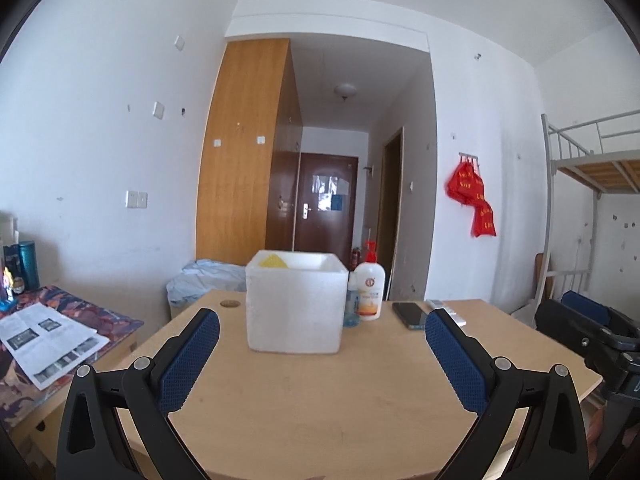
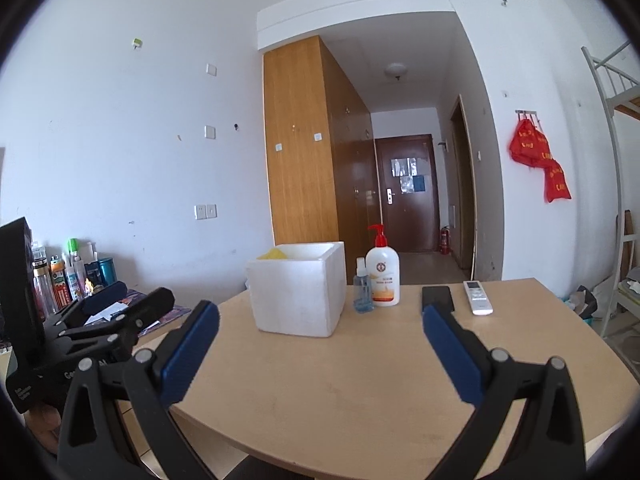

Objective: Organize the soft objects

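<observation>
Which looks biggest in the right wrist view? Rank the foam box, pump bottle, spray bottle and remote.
1. Foam box
2. Pump bottle
3. Spray bottle and remote: look alike in size, so I will not rank them.

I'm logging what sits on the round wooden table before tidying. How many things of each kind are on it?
Foam box, with something yellow inside: 1
Bottles: 2, a pump bottle and a spray bottle
Phone: 1
Remote: 1
Total: 5
</observation>
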A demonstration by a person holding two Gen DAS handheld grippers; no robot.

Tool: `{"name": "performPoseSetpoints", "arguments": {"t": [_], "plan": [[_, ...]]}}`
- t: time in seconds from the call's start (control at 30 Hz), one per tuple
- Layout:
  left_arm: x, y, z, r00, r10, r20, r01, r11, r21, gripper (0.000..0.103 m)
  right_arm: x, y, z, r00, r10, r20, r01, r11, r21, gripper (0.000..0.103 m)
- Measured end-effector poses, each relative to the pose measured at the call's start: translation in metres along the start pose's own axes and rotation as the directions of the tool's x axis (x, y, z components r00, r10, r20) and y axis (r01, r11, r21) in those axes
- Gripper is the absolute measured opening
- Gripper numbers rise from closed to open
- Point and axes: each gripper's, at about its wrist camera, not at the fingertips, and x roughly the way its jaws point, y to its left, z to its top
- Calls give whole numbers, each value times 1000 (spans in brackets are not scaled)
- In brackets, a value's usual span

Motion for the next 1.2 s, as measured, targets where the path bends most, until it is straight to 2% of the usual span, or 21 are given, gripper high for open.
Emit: {"name": "performPoseSetpoints", "arguments": {"t": [0.23,0.57,1.2], "plan": [[4,-2,-18,999,13,-41,-12,1000,8,103,-4,0,-13,1000,5,-11,-5,1000,-1,103],[13,-3,-23,997,-8,-78,8,1000,6,103,5,0,-15,999,5,-33,-5,1000,2,103],[12,-7,-22,998,8,-57,-6,999,35,103,2,-1,-17,999,6,-35,-6,1000,6,103]]}}
